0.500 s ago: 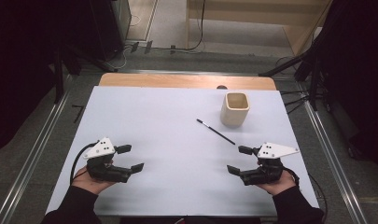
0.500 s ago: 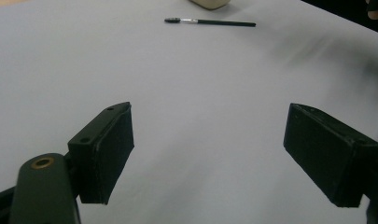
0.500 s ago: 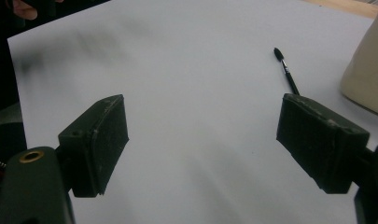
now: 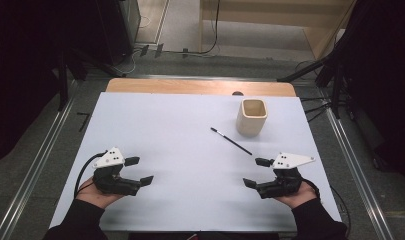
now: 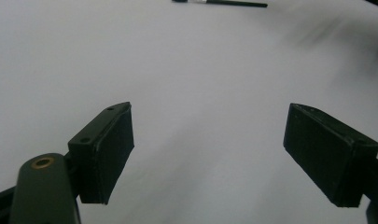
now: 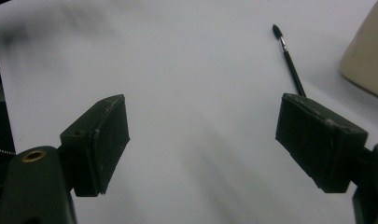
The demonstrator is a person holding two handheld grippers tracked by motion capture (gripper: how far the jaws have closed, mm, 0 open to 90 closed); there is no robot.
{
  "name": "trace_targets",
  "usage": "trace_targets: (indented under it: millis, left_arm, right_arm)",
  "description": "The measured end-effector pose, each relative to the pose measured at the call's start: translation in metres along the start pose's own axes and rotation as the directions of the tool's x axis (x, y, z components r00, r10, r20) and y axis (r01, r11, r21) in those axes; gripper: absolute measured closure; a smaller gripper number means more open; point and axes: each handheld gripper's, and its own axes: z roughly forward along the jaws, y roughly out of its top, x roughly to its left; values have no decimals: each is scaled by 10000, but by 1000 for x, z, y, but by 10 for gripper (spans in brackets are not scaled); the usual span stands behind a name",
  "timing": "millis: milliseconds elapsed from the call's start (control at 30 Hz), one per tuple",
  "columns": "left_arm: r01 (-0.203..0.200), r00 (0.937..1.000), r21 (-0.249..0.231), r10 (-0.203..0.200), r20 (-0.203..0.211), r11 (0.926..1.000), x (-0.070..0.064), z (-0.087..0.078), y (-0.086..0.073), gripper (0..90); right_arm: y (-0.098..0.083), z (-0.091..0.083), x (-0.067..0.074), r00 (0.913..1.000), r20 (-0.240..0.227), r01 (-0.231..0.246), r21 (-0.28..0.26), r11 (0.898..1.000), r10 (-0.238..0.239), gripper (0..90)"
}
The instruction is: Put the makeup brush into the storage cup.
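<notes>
High view: left gripper (image 4: 140, 171) and right gripper (image 4: 253, 172) rest apart, jaws wide and empty; brush (image 4: 231, 141) lies beside cup (image 4: 251, 117). Right gripper view: brush (image 6: 289, 60) ahead, likely next to be grasped and cupped.

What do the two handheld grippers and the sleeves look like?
Left gripper and right gripper: black bodies, two blocky black jaws each, a pale three-cornered plate with dark dots on top. A black cable loops from the left one. Brass-coloured fastener near each jaw base in the gripper views. Sleeves are dark.
</notes>
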Motion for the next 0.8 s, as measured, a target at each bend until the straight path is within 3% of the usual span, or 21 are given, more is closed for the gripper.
trace_targets:
  millis: [500, 800]
  left_arm:
    - [-232, 9997, 822, 226, 82, 9963, -3, 6, -2, 167]
    - [-154, 9998, 732, 148, 100, 9972, -4, 5, -1, 166]
  right_arm:
    - [-2, 2, -2, 9995, 285, 106, 687, 9976, -126, 194]
    - [-3, 3, -1, 9989, 460, 51, 971, 9953, -97, 211]
